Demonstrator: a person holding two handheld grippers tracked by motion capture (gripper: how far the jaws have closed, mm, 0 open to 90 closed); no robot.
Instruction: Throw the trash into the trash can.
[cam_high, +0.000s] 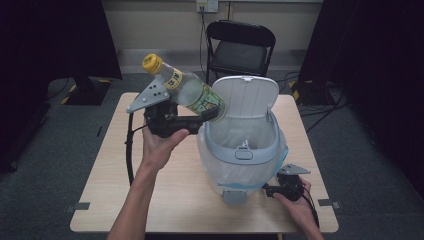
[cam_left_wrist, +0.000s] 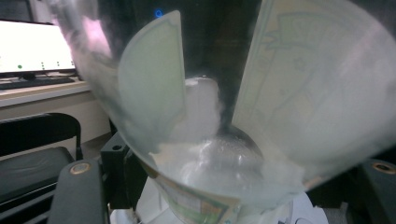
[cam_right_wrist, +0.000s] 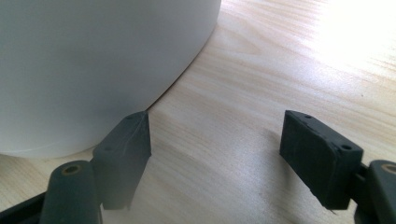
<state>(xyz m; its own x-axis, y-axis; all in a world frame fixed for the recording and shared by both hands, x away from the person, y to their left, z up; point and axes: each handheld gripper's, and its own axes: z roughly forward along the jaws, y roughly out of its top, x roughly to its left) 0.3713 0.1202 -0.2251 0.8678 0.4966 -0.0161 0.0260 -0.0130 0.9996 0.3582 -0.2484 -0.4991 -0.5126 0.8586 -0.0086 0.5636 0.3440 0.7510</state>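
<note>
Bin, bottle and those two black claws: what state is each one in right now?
Bin: lid up, clear liner inside.
Bottle: capped, tilted, held in the air with its base over the bin's rim.
Left gripper: shut on the bottle.
Right gripper: open, holding nothing, low on the table beside the bin.

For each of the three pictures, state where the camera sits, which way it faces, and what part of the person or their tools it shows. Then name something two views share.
High view: above the person's side, looking forward and down at the table; both forearms, left gripper, right gripper.
Left gripper view: rides the left gripper, facing the clamped bottle.
Right gripper view: low on the table, facing the bin; open jaws.
Shared: bottle, bin.
</note>
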